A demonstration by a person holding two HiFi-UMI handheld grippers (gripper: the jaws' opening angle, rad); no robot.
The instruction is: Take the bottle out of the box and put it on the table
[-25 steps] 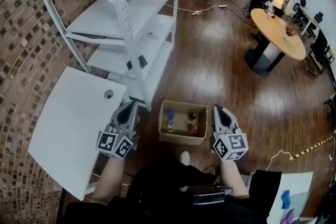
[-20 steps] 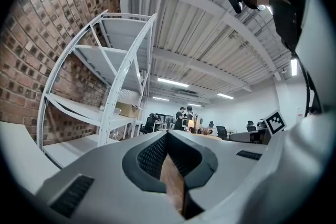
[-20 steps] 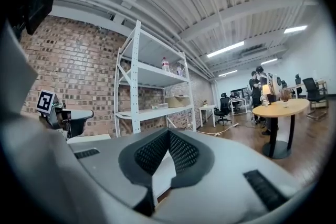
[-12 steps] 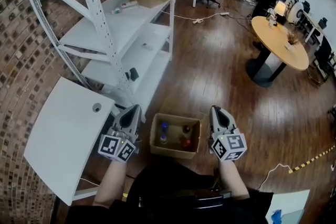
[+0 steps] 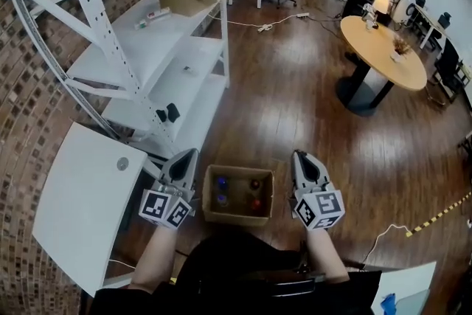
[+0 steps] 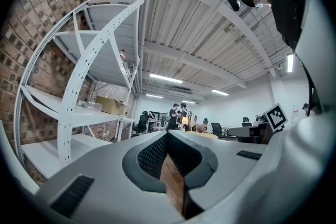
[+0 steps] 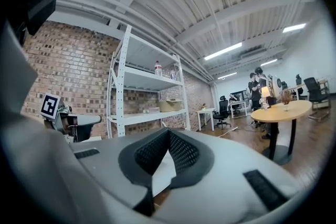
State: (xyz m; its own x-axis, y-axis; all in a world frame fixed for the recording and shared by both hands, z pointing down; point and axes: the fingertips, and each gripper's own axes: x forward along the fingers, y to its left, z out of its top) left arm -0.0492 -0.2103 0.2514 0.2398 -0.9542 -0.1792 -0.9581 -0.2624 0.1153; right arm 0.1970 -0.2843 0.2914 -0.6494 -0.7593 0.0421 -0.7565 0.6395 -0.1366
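Box point(image 5: 236, 218) now lies nearer us, between our clenched, empty left gripper point(image 5: 189, 154) and right gripper point(image 5: 297, 156), its upright blue-capped bottles point(image 5: 220, 181) below and closest to the left one.

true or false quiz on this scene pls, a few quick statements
1. The cardboard box lies between the left gripper and the right gripper in the head view. True.
2. A bottle already stands on the white table. False: no bottle shows on the table; the bottles are in the box.
3. The left gripper's jaws gape wide open. False: they are together, with nothing held.
4. A round wooden table stands at the far right of the room. True.
5. The box sits on a shelf of the white shelving unit. False: it is down by the wooden floor, in front of the person.
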